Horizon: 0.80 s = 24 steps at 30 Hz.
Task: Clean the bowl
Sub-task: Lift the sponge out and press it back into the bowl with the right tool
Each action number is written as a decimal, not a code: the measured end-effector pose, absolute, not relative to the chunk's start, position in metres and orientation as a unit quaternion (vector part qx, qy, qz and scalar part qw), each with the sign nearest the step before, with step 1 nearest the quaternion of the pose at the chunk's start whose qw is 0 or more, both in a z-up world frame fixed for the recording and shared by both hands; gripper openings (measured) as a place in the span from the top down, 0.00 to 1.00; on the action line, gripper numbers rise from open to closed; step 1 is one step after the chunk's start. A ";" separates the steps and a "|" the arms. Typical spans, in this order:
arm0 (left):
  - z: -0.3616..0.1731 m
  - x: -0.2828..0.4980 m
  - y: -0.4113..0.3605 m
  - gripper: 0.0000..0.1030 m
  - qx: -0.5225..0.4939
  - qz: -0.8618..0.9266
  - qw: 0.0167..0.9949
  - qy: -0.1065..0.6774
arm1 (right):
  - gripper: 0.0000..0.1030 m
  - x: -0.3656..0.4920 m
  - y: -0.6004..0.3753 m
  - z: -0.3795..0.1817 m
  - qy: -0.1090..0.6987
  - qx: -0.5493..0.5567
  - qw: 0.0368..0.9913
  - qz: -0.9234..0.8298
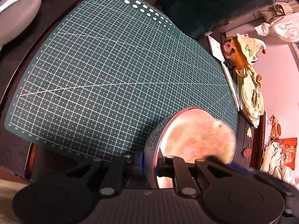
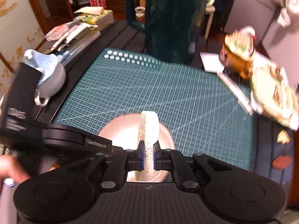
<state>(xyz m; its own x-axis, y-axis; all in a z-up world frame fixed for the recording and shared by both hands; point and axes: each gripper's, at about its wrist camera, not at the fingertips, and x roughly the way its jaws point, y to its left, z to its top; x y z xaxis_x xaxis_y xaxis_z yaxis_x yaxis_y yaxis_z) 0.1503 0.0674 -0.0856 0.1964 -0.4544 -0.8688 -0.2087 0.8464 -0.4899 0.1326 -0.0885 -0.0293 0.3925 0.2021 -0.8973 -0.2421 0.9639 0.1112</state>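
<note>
A shiny metal bowl (image 1: 179, 136) sits tilted at the near edge of the green cutting mat (image 1: 93, 74). My left gripper (image 1: 152, 161) is shut on the bowl's rim, one finger inside and one outside. A pale scouring sponge (image 2: 148, 128) stands on edge inside the bowl (image 2: 115, 128), and my right gripper (image 2: 148, 157) is shut on it. In the left wrist view the sponge (image 1: 220, 140) is a blur over the bowl's right side. The left gripper's black housing (image 2: 61, 136) reaches in from the left in the right wrist view, with a person's hand (image 2: 7, 168) behind it.
A large dark green jug (image 2: 168, 18) stands at the mat's far edge. A light blue teapot (image 2: 50, 74) sits to the left of the mat. To the right lie a toy figure (image 1: 241, 50), a pen (image 1: 231, 85) and a stack of papers (image 1: 252, 97).
</note>
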 end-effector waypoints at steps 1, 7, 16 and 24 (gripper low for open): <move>-0.086 0.150 0.068 0.89 -0.264 -0.085 0.727 0.628 | 0.93 0.131 -0.087 -0.030 0.536 -0.014 0.833 0.134; -0.085 0.151 0.067 0.88 -0.263 -0.086 0.728 0.627 | 0.93 0.128 -0.080 -0.041 0.531 -0.089 0.836 0.105; -0.085 0.155 0.066 0.88 -0.263 -0.085 0.727 0.629 | 0.93 0.112 -0.071 -0.012 0.478 -0.194 0.852 0.090; -0.086 0.154 0.067 0.88 -0.267 -0.085 0.725 0.629 | 0.93 0.123 -0.080 0.003 0.496 -0.079 0.853 0.138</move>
